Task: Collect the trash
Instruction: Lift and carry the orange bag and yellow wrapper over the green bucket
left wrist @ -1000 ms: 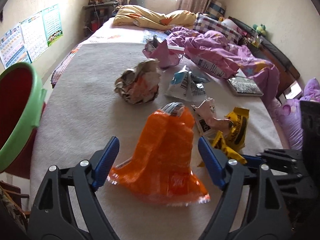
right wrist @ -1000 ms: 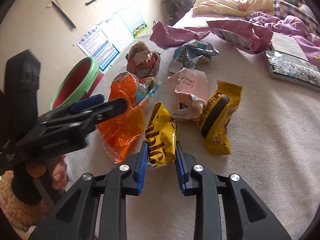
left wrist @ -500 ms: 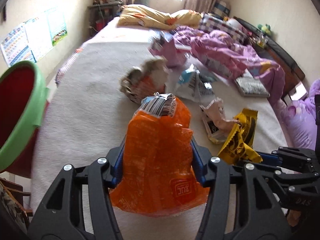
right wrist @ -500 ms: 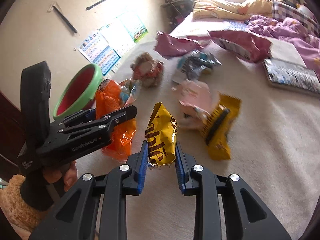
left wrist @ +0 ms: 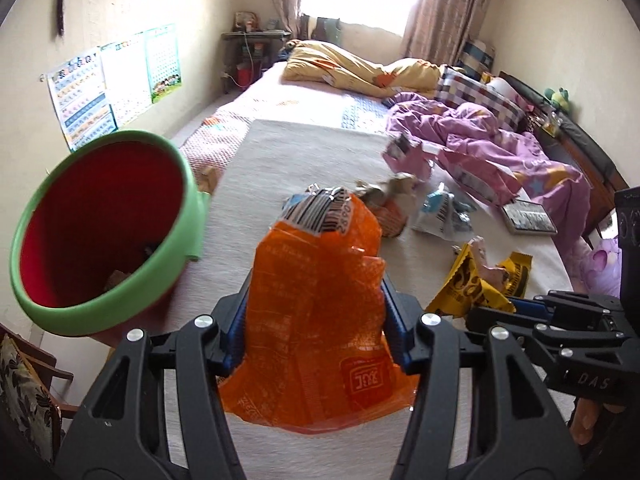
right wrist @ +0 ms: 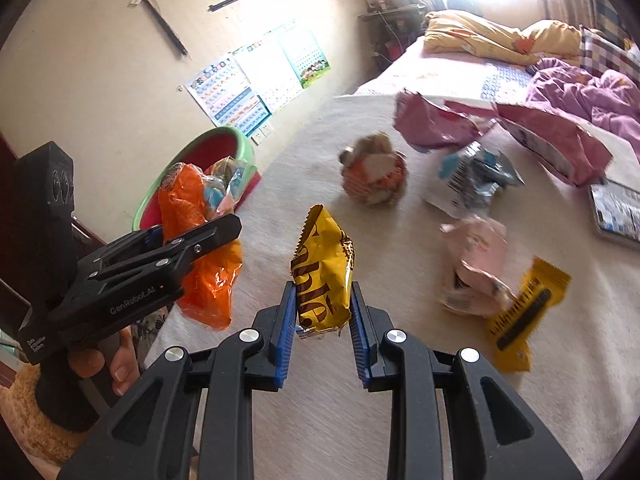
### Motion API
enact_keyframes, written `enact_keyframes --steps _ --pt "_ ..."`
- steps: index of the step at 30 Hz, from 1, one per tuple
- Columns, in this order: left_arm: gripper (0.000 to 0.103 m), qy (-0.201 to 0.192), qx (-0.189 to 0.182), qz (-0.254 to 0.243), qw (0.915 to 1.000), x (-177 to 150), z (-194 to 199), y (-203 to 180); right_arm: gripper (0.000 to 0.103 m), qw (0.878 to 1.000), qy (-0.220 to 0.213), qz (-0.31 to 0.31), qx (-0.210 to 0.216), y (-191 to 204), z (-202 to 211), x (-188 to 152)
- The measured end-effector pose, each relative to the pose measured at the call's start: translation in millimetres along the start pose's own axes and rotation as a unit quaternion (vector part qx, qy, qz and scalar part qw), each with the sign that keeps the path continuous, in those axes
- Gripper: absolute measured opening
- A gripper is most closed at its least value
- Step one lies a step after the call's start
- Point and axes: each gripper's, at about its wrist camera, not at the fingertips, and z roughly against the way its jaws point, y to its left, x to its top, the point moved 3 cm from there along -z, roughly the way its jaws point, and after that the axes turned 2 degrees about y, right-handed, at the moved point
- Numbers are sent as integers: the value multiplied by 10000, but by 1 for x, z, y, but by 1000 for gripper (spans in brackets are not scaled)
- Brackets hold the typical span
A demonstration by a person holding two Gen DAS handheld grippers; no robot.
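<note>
My left hand-held gripper (left wrist: 316,332) is clamped on the orange bag (left wrist: 320,320), raised off the bed (left wrist: 280,152) and just right of the green-rimmed red bin (left wrist: 100,232), which stands off the bed's left edge with its mouth tilted toward me. My right hand-held gripper (right wrist: 323,320) is clamped on a yellow snack packet (right wrist: 324,276), held upright above the bed, right of the bin and near the orange bag. Open blanket lies between the bin's rim and the litter farther right of it. Left wrist view alone shows the bin's inside, with some scraps at the bottom, and a chair (left wrist: 24,392) below the bin. Right wrist view alone shows the litter clearly: a crumpled paper ball (right wrist: 374,174), a silver-blue wrapper (right wrist: 472,176), a pink wrapper (right wrist: 476,268) touching a yellow bar wrapper (right wrist: 520,316), and big pink bags (right wrist: 440,124) farthest from the bin. Motion blur softens several of these.
</note>
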Motion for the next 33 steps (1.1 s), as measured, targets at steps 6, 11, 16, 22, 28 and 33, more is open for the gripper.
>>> enact_keyframes --steps 6,11,16,22,28,33 --pt "53 -161 76 98 9998 2 14 20 25 9998 -52 171 37 21 -7 13" --pt "53 -272 121 148 9994 4 22 35 25 9997 -20 245 44 37 -18 16" --pt "53 -312 161 178 9992 4 26 48 25 9995 -17 297 47 47 -25 20" --pt "53 -360 228 205 9989 4 31 63 25 9994 -20 355 56 59 -35 26" --pt "53 -396 307 288 9983 5 33 81 25 9992 -7 400 73 70 -44 32" --pt "53 -384 383 343 9979 4 33 94 25 9990 -46 439 103 80 -51 39"
